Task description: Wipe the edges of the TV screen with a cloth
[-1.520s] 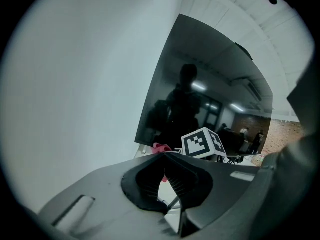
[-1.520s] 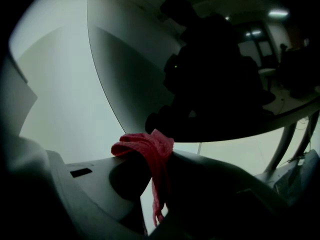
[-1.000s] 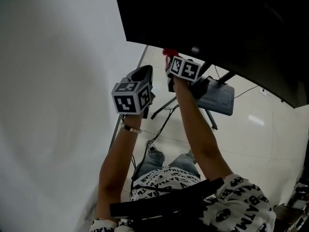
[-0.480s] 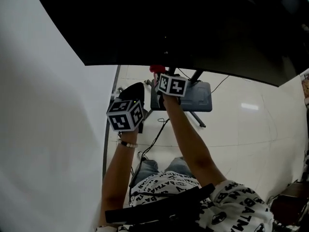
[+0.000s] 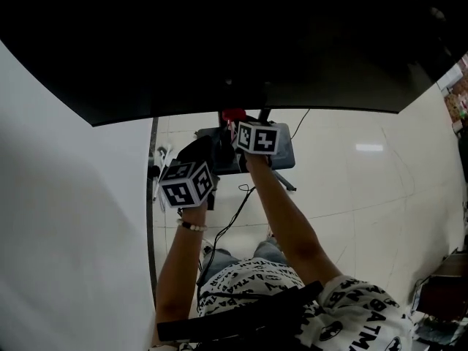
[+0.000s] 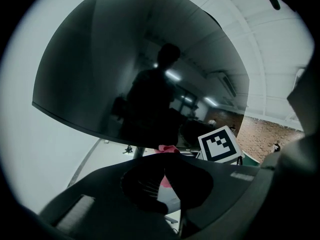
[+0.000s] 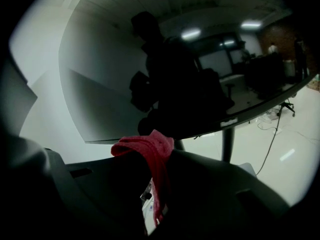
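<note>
Right gripper is clamped on the red cloth; the cloth bunches over the jaw tips and a strip hangs down between them

Cloth sits right at the bottom edge of the TV screen, roughly mid-width, just beside the stand post. Can't tell whether it actually touches the bezel

Left gripper is lower than the TV's bottom edge, to the left of the right one and a bit further back from the screen. In its own view the jaws are closed to a thin slit with nothing held; the cloth and the right gripper's marker cube show beyond them

Screen is off and dark, showing a reflected silhouette of a person

Under the TV: grey stand base, black cable across the pale tiled floor. White wall left of the TV
</note>
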Available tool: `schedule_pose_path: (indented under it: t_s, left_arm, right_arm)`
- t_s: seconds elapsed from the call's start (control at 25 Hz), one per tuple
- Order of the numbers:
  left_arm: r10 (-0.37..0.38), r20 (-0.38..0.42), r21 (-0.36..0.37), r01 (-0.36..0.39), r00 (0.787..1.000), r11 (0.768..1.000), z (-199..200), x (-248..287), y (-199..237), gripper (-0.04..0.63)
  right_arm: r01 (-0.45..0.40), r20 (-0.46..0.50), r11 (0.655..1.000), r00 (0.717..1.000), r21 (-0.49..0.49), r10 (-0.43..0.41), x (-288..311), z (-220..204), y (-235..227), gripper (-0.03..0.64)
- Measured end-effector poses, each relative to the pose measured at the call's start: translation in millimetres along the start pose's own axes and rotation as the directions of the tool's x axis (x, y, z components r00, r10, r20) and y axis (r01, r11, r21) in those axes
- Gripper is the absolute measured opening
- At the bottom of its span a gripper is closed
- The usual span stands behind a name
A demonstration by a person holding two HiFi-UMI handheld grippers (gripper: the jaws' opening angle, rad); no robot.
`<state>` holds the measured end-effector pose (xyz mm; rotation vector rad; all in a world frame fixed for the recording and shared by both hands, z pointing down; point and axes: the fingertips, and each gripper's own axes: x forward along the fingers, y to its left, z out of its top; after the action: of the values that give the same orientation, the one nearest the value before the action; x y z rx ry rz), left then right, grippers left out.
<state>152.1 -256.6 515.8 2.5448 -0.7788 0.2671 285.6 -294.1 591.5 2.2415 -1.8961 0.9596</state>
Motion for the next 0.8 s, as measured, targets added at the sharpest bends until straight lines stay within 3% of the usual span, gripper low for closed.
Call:
schedule_pose_path:
  t_s: [0.4,0.8]
  left_arm:
    - [-0.059,-0.039,0.028,0.060,0.998,0.998,-23.5,52.6,-83.1,-0.002]
    - [-0.075,-0.026,0.055,0.076,0.997,0.996,-37.8,95.3,-168.8,-0.002]
  right_arm:
    - [0.053,0.028,0.998,0.998,0.027,-0.053,-47.5,14.6,-103.6,0.075]
    - [0.041,-0.004,0.998,0.999,-0.041,-0.042,-91.2,28.7,-185.8,0.075]
